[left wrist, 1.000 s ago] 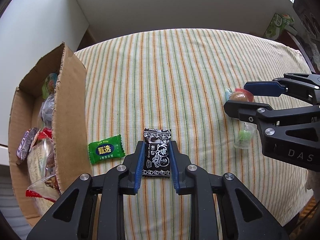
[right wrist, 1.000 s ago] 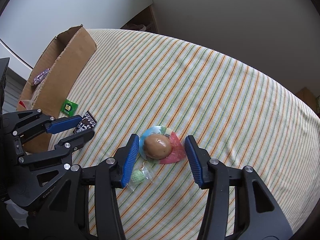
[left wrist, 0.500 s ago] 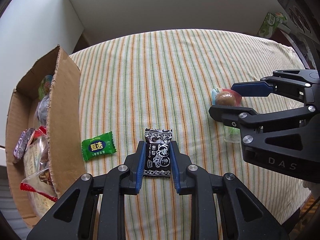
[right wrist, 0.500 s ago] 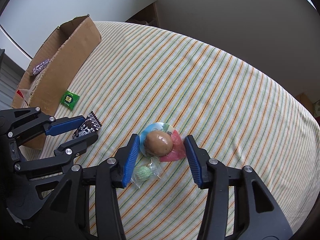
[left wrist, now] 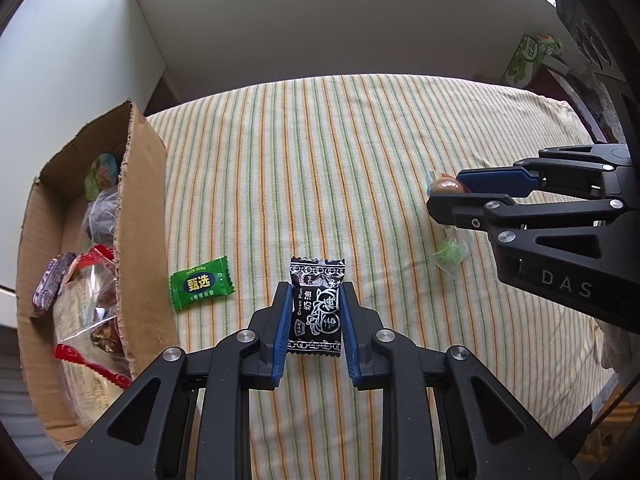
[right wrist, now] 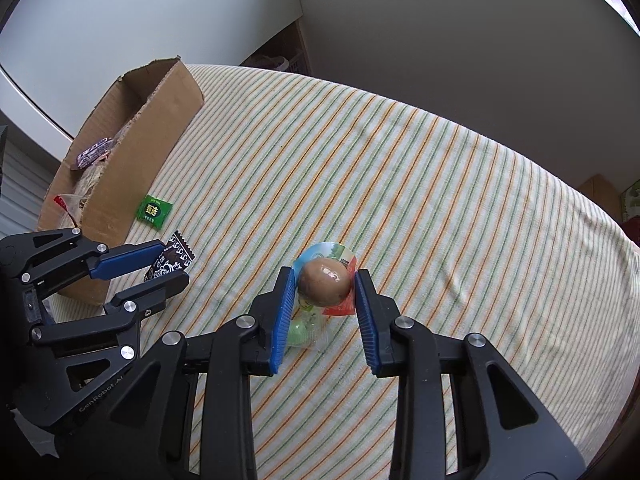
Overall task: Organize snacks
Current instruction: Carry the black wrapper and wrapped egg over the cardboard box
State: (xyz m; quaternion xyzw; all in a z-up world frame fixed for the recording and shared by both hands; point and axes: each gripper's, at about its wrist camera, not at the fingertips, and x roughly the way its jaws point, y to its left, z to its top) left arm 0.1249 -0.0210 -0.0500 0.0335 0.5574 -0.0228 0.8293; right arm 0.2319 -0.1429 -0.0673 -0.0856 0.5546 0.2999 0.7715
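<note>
A: Why are you holding the left gripper [left wrist: 314,322] that way?

B: You are clamping the black plum candy packet [left wrist: 317,308] by its long sides, jaws nearly together, pads pressing the wrapper, so the flat packet is hanging straight and is not twisting. It is sitting between your fingers just right of the green candy [left wrist: 201,283], which is lying on the striped cloth [left wrist: 320,160] beside the cardboard box [left wrist: 140,240] at the left.

A: And the right gripper [right wrist: 325,300]?

B: Its jaws are closing on the packaged brown egg [right wrist: 325,283]; both blue pads are already looking in contact with the egg's round sides. I judge the grip across the widest part is meant to stop the slippery wrapper rolling.

A: What are you failing to see?

B: The small clear packet with the green sweet [right wrist: 305,330] is lying partly behind the left finger [right wrist: 282,320] of that gripper, so whether it is being pinched too is unclear. The box's contents are cut off by its near wall, and whether either snack is clear of the cloth is hard to tell.
</note>
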